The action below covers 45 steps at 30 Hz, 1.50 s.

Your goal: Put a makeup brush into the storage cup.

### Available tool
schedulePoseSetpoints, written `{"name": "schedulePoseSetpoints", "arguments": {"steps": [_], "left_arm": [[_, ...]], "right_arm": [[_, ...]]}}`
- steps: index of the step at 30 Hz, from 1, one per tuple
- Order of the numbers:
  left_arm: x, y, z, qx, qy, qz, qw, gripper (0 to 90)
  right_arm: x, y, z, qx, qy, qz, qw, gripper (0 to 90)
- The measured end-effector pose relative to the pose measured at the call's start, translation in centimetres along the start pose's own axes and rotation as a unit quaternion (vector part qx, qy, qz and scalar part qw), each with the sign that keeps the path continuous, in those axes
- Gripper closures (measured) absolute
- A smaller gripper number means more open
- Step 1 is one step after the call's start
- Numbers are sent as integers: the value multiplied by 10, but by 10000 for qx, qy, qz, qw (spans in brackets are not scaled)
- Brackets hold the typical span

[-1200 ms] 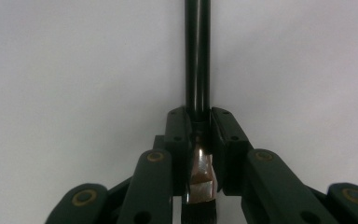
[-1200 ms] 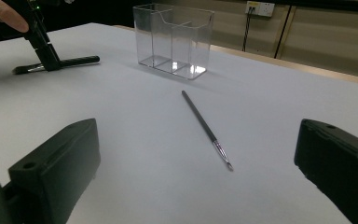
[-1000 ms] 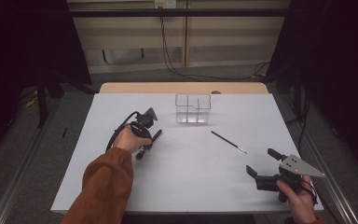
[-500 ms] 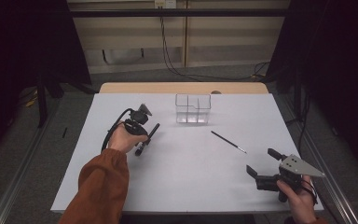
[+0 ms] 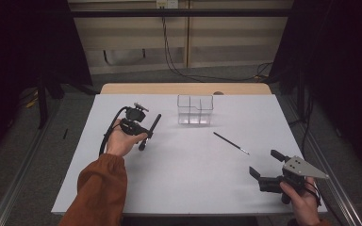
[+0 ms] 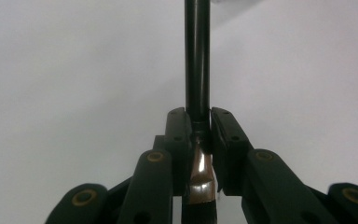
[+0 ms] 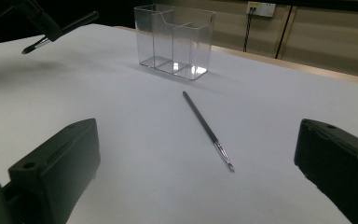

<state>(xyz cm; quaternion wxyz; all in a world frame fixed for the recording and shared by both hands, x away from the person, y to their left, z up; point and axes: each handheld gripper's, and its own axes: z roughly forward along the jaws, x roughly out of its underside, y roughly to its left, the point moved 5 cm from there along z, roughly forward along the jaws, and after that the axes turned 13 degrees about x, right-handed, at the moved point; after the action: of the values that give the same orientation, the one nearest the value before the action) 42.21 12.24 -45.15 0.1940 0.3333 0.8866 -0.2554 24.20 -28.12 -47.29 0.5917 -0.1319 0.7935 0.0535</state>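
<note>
Black-handled brush [image 5: 149, 132] clamped in left claw [image 5: 143, 133]; left gripper view shows both jaws pressed against the handle just above a brown ferrule section, handle running straight away from the camera. High view: left claw sits at about 9 o'clock of the white desk [image 5: 179, 188], held in the hand [image 5: 121, 140] with an orange sleeve [image 5: 98, 188] behind it. Brush lifted off the desk surface, angled toward 1 o'clock, its far end pointing at the clear organiser [image 5: 195, 109].

Clear organiser: transparent plastic, divided into compartments, standing upright at 12 o'clock of the desk, near the far edge. Compartments look empty in the right gripper view.

Second brush [image 5: 230, 142]: thin, dark handle, metal ferrule, lying flat on the desk at roughly 3 o'clock, between organiser and right claw, touching neither. Tip points toward 4 o'clock.

Right claw [image 5: 267, 168]: at 4–5 o'clock near the desk's front edge, jaws spread wide, nothing between them. Well apart from the left claw.
</note>
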Motion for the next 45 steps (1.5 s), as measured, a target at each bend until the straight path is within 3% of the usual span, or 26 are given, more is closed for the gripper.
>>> {"name": "schedulePoseSetpoints", "arguments": {"steps": [1, 10, 14, 19, 21, 23, 26, 36, 40, 43, 44, 45], "left_arm": [[0, 0, -2, 2, -154, 50, 9999, 778], [4, 3, -16, 96, -769, 240, 9967, 778], [3, 3, -23, 92, -1029, 297, 9942, 778], [2, 2, -29, 61, -1393, 505, 9889, 778], [3, 2, -30, 78, -1416, 494, 9887, 778], [4, 3, -32, 46, -1581, 521, 9860, 778], [6, 4, -34, 41, -1672, 541, 9844, 778], [13, 3, -43, 195, -2265, 651, 9716, 778], [16, 1, -43, 276, -2449, 577, 9674, 778], [17, -4, -43, 273, -2521, 695, 9648, 778], [17, -5, -44, 215, -2612, 779, 9619, 778], [17, -8, -47, 297, -2784, 892, 9559, 778]], "right_arm": [[0, 0, 0, -4, 1, -13, 10000, 0], [0, 0, 1, 2, 13, -7, 10000, 0], [0, 1, 1, 3, 11, -12, 10000, 0], [0, 0, 1, 0, 13, -7, 10000, 0], [0, 0, 1, -2, 11, -7, 10000, 0], [0, 0, 0, -8, 4, -17, 10000, 0], [0, 0, 0, -5, 0, -4, 10000, 0], [0, 0, 0, 9, 4, -10, 10000, 0], [0, 0, 0, 27, 12, 7, 10000, 0], [0, 0, 0, 31, 11, 15, 10000, 0], [0, 0, 0, 26, 2, 10, 10000, 0], [0, 0, -1, 21, 3, 11, 10000, 0]]}}
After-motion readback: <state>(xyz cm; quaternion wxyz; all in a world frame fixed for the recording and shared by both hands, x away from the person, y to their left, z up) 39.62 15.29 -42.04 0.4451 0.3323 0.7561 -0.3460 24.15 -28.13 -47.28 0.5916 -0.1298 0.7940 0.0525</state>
